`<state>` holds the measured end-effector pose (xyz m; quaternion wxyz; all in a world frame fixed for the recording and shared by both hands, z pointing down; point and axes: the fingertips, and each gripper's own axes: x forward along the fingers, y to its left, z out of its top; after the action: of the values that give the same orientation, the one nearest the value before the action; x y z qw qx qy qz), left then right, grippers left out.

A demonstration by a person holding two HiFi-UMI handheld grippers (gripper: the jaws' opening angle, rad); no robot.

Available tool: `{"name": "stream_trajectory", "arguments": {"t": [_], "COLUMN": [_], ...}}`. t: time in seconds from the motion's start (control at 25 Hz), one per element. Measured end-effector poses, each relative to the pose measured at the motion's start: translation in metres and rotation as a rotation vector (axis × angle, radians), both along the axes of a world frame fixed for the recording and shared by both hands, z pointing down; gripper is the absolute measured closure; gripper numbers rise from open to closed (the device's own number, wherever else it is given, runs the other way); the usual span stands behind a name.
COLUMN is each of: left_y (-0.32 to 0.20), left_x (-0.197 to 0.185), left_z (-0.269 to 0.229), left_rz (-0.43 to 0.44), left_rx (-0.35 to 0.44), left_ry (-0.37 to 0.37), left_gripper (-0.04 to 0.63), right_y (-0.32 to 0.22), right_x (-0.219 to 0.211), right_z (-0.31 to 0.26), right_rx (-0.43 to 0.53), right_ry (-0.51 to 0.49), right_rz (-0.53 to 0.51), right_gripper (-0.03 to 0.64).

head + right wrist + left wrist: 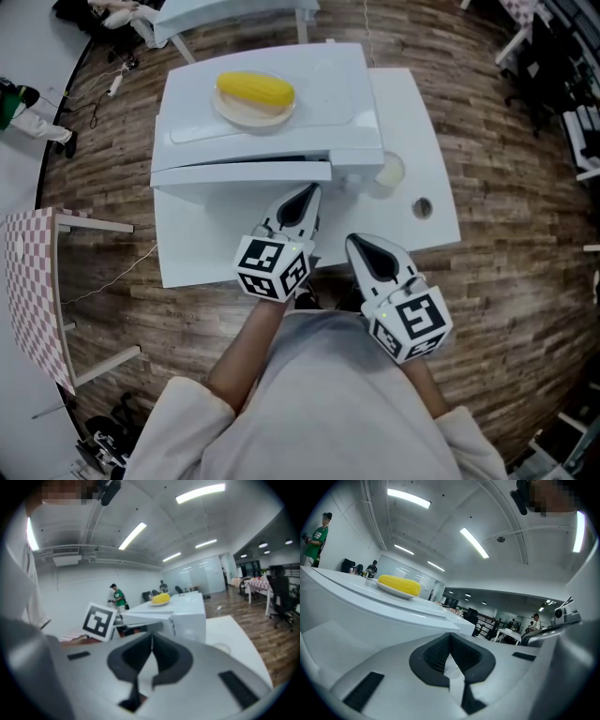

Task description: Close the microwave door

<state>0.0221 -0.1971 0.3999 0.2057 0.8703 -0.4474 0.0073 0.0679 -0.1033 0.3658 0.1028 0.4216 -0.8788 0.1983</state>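
Note:
A white microwave (281,122) stands on a white table (412,141). Its door (244,172) is slightly ajar, swung out a little from the front. In the right gripper view a dark gap (136,631) shows behind the door. My left gripper (307,190) is shut and empty, its tip close to the door's free right edge. The door face (370,620) fills the left of the left gripper view, beside the left gripper (450,637). My right gripper (354,242) hangs shut and empty over the table's front edge, clear of the microwave (187,616). The jaws of the right gripper (151,637) meet.
A plate with a yellow corn cob (255,89) sits on top of the microwave. A round lid (389,171) and a small hole (421,207) mark the table right of it. A checkered table (28,281) stands to the left, chairs far right.

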Motion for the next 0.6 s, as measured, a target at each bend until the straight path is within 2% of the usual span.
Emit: {"name": "stream_trajectory", "arguments": {"t": [0.6], "left_y": [-0.0048], "left_x": [0.0086], "left_z": [-0.0034], "left_rz": [-0.001], "left_rx": [0.017], "left_ry": [-0.002], "left_gripper": [0.575], "right_y": [-0.0072], "right_x": [0.0017], "right_z": [0.0024], "right_rx": [-0.009], "right_ry": [-0.002], "right_rz": [-0.008], "right_gripper": [0.594]}}
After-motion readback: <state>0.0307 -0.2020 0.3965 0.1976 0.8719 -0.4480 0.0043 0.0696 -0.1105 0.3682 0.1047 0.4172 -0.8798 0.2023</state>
